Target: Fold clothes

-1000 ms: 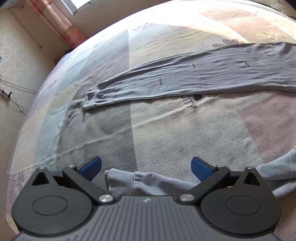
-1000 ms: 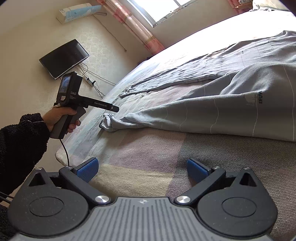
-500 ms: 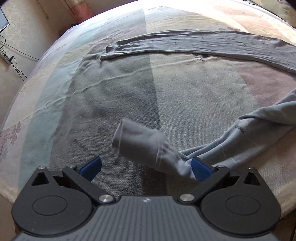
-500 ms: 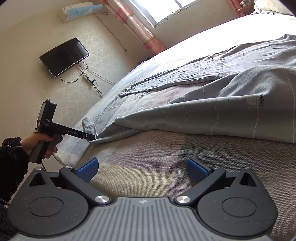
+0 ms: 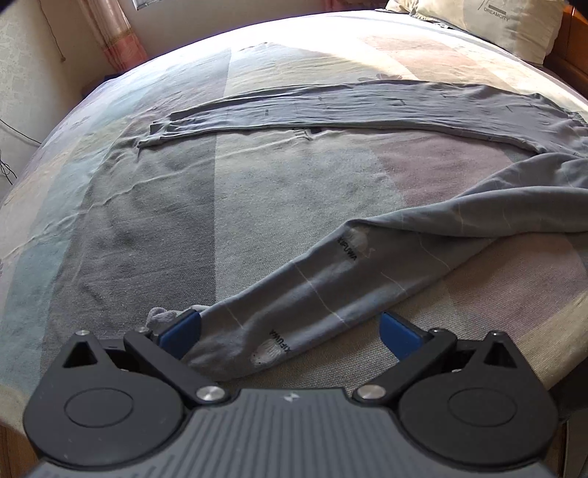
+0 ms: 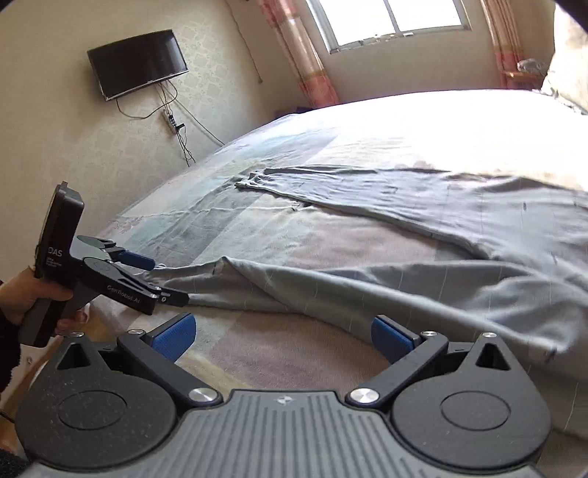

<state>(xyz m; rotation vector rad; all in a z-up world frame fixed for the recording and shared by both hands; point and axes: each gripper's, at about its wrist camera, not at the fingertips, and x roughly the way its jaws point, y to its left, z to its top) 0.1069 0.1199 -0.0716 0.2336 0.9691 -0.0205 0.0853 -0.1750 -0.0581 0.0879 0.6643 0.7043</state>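
Now, grey trouser leg [image 5: 312,294] lying between spread left jaws, seemingly ungripped

Long grey cotton trousers [image 5: 367,114] lie across bed [image 5: 147,220]; near leg end sits between my left gripper [image 5: 290,331] fingers; pillow [image 5: 488,25] behind.

We see home bedroom: wide bed [image 5: 257,206] with patchwork cover fills frame, pillow [image 5: 488,25] upper right, wall-mounted TV [image 6: 137,62] upper left, curtained window [image 6: 393,22] top centre.
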